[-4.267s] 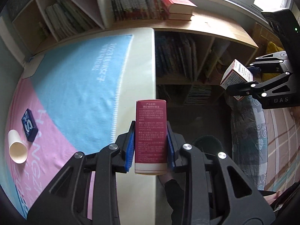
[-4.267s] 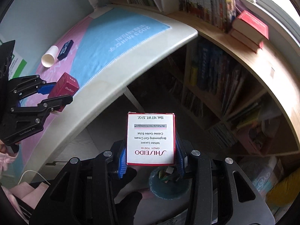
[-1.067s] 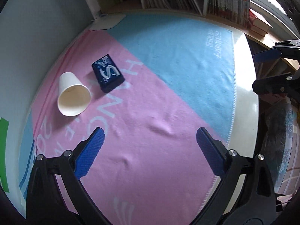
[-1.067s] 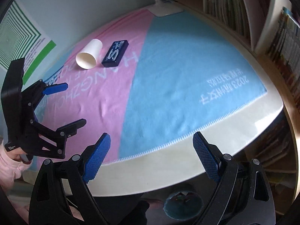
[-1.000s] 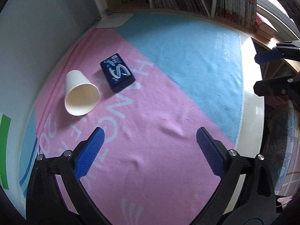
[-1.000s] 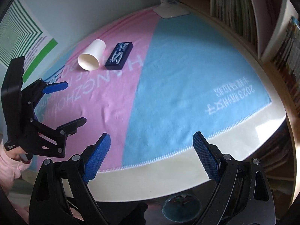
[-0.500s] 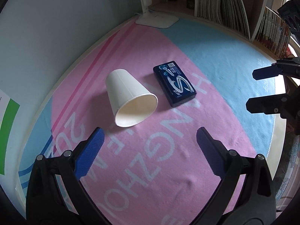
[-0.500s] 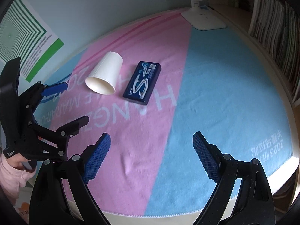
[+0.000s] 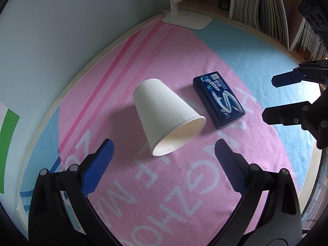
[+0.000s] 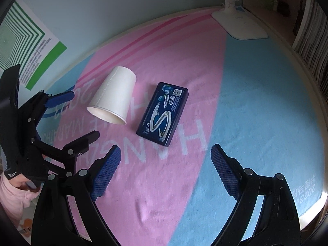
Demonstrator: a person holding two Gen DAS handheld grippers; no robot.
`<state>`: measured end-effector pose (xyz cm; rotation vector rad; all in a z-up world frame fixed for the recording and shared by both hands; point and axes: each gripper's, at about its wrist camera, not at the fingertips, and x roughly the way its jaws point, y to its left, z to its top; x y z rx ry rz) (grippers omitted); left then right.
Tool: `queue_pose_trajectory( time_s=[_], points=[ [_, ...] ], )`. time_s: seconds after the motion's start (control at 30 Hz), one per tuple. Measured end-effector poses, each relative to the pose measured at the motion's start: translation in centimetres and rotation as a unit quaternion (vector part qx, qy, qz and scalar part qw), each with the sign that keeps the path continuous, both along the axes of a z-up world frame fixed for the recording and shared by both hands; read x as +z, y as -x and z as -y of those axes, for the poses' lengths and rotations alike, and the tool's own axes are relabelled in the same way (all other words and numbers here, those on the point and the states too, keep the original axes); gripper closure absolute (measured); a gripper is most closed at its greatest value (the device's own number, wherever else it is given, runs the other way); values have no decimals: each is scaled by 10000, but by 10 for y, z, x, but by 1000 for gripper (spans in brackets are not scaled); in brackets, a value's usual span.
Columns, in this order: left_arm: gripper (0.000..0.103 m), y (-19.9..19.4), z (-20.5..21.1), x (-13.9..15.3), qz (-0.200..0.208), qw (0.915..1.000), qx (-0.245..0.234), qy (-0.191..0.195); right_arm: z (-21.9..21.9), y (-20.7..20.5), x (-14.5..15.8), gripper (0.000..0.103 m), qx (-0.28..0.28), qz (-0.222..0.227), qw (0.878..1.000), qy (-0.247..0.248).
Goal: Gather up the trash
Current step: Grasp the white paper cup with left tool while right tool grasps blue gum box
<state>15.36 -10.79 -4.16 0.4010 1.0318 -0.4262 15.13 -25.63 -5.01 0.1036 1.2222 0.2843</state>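
Observation:
A white paper cup [image 9: 166,116] lies on its side on the pink part of the cloth, its mouth towards me. Right of it lies a flat dark blue gum box [image 9: 219,99] with a silver S. My left gripper [image 9: 163,161] is open and empty, just short of the cup's mouth. In the right wrist view the cup [image 10: 113,98] and the box [image 10: 163,111] lie side by side. My right gripper [image 10: 165,165] is open and empty, a little short of the box's near end. The left gripper [image 10: 79,115] shows at that view's left edge.
A pink and light blue cloth [image 10: 256,106] covers the round table. A white lamp base [image 9: 187,17] stands at the far edge. Shelves of books [image 9: 264,10] rise behind on the right. A pink sleeve [image 10: 14,194] is at the lower left.
Both grippers, earlier shut on boxes over a bin beside the table, are empty and open. Over the last second they have moved in across the cloth towards the cup and gum box.

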Motion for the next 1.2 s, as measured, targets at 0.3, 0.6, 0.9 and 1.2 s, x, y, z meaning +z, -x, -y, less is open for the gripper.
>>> queue_pose_trajectory(
  time_s=[0.3, 0.6, 0.9, 1.2],
  points=[
    [7, -22, -13, -16, -146, 9997, 132, 151, -19, -26, -18, 14, 91, -143, 9998, 95],
    [48, -38, -23, -39, -571, 9974, 107, 422, -34, -43, -42, 31, 100, -234, 9985, 495],
    [93, -40, -26, -43, -615, 9959, 59, 667, -43, -46, -37, 55, 219, -212, 9985, 459],
    [97, -36, -24, -40, -585, 9961, 43, 653, -28, -44, -29, 75, 41, -250, 9989, 388]
  ],
)
